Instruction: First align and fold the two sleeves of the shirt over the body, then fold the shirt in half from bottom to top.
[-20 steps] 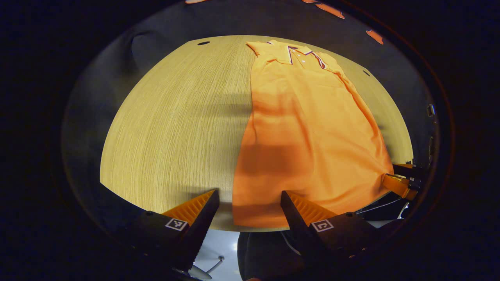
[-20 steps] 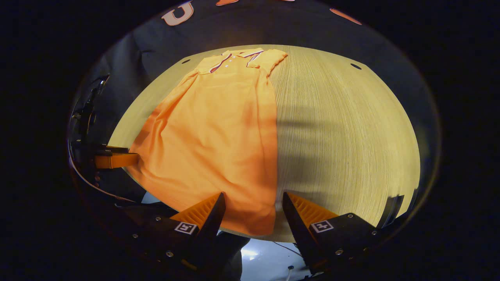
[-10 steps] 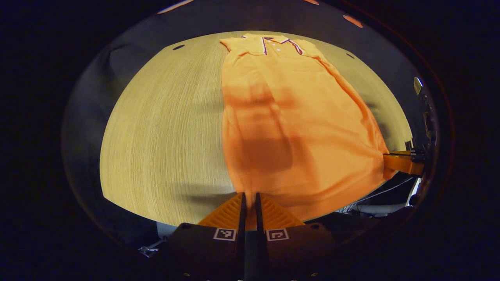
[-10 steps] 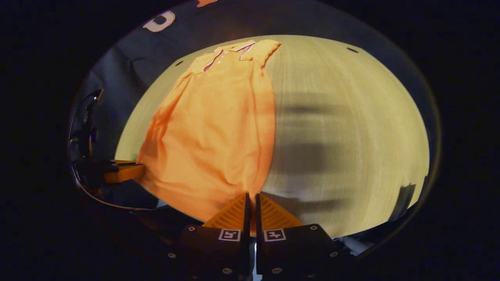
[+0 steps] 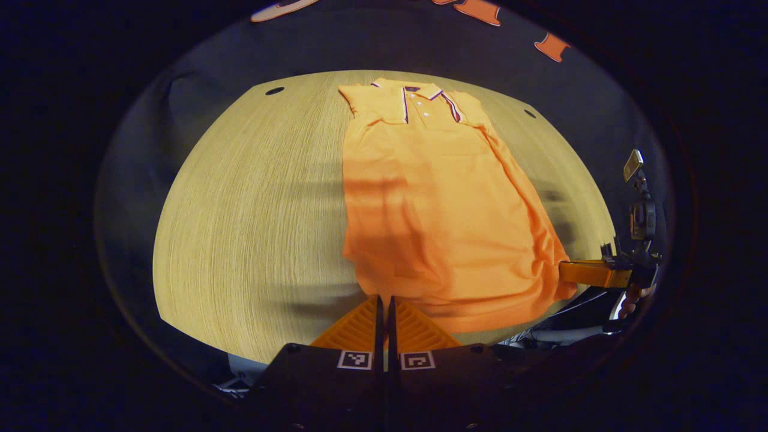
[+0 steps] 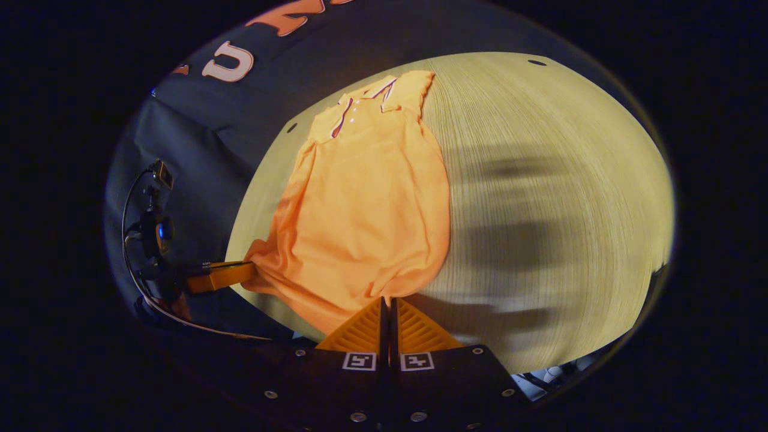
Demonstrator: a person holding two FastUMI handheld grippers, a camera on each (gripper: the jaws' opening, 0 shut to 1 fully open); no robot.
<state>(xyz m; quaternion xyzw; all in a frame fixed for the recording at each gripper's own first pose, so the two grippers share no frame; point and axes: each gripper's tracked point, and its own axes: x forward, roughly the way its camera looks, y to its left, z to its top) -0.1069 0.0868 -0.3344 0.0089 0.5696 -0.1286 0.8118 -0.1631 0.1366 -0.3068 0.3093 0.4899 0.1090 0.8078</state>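
In the left gripper view, the left gripper (image 5: 384, 300) has its fingers pressed together on the near hem of the shirt (image 5: 432, 198), at the hem's left corner; the right gripper (image 5: 567, 271) pinches the other hem corner, at the shirt's right edge. The shirt lies flat on the table (image 5: 252, 210), sleeves already folded in over the body, so the step in hand looks to be the bottom-to-top fold. To do it well, both corners should rise together and travel level toward the collar (image 5: 423, 96), keeping the hem taut between them so it lands square just below the collar. The shirt's long axis runs from the hem away to the collar, which points to the table's far edge. In the right gripper view, the right gripper (image 6: 389, 301) has its fingers closed on the hem's right corner, the left gripper (image 6: 249, 271) grips the left corner, and the collar (image 6: 366, 102) lies farthest from the hem, near the far edge.
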